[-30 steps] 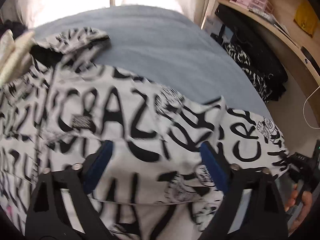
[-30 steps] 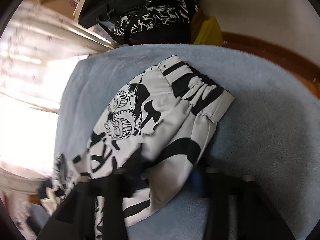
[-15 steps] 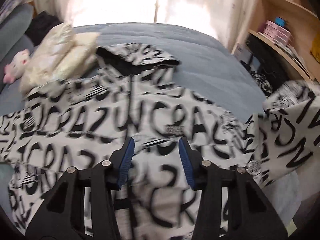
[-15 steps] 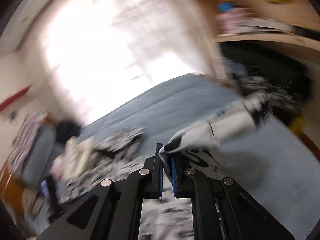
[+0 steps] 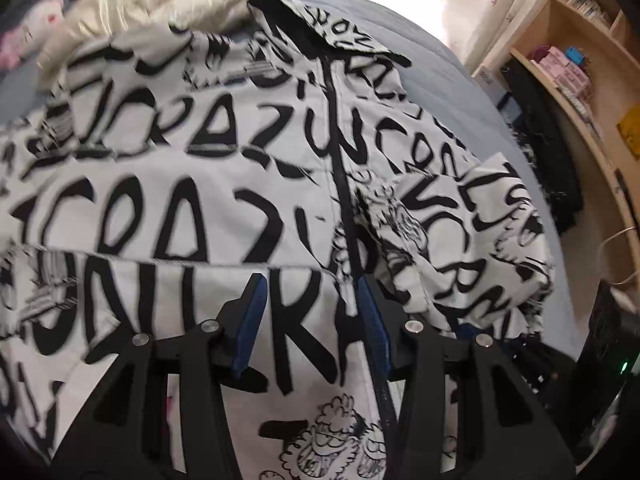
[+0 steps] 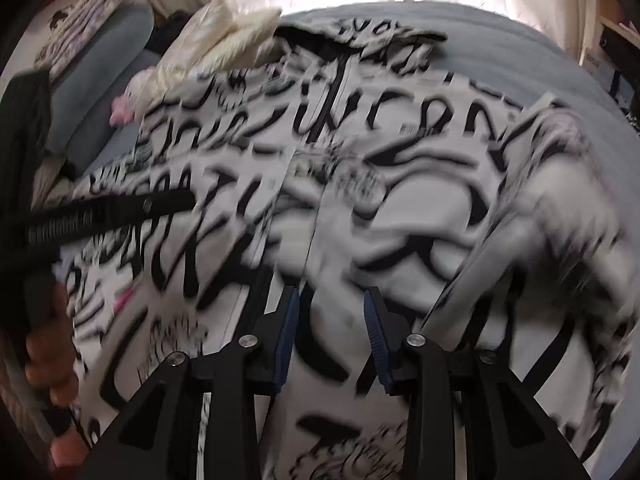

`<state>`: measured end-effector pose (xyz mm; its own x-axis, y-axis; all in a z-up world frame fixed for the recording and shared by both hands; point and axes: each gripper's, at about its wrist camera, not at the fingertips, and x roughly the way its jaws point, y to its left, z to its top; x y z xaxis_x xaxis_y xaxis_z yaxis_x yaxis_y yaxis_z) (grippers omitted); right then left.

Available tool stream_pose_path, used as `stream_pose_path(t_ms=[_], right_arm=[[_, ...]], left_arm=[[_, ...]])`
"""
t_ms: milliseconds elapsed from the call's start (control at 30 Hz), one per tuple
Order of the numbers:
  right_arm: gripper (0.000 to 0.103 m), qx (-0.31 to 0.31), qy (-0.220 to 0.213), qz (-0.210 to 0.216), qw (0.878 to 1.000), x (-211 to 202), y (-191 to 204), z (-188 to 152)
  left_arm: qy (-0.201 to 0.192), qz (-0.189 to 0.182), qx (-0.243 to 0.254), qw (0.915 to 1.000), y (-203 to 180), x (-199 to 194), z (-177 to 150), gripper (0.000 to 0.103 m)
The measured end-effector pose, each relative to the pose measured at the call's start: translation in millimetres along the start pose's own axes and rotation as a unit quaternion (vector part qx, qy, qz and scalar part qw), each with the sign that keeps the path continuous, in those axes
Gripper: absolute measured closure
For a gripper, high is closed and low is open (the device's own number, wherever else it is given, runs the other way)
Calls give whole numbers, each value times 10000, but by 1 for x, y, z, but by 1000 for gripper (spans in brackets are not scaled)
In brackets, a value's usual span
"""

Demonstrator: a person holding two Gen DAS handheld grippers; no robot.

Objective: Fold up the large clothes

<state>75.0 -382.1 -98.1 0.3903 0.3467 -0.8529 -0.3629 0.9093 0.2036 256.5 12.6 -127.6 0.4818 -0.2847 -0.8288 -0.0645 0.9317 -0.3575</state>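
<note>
A white jacket (image 5: 208, 208) printed with black scrawled lettering lies spread over the blue-grey bed (image 5: 432, 56); "CRAZY" reads clearly in repeating rows, with cartoon faces near the hem. The left gripper (image 5: 310, 312) hovers over the dark zipper line, jaws parted, nothing between them. The right gripper (image 6: 332, 332) is likewise spread apart and empty above the blurred cloth. Only the left view shows the wooden shelf (image 5: 576, 92); only the right view shows the person's hand (image 6: 48, 356) and a pink toy (image 6: 122, 106).
</note>
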Motion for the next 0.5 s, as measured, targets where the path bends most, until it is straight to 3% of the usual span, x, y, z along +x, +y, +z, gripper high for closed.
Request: stream_pose_path(t_ms=[67, 100, 167, 233, 400, 433, 500], right_arm=[[56, 2, -128, -93, 9999, -30, 23, -20], [47, 35, -248, -131, 9996, -52, 6, -38], [36, 144, -516, -202, 9984, -66, 10, -70], [32, 314, -763, -184, 9964, -98, -17, -105], [32, 925, -898, -75, 9916, -145, -79, -156], [32, 1039, -870, -74, 9907, -131, -59, -150], [32, 1254, -844, -1, 9885, -138, -75, -171]], left_arm=[[62, -339, -125, 9993, 2, 4, -3, 58], [82, -513, -171, 9985, 2, 5, -4, 58], [133, -858, -221, 9960, -4, 8, -7, 57], [194, -1084, -239, 9936, -12, 15, -6, 57], [335, -1013, -221, 9940, -29, 43, -1, 57], [400, -973, -185, 9943, -36, 51, 1, 57], [452, -841, -74, 9954, -44, 63, 3, 57]])
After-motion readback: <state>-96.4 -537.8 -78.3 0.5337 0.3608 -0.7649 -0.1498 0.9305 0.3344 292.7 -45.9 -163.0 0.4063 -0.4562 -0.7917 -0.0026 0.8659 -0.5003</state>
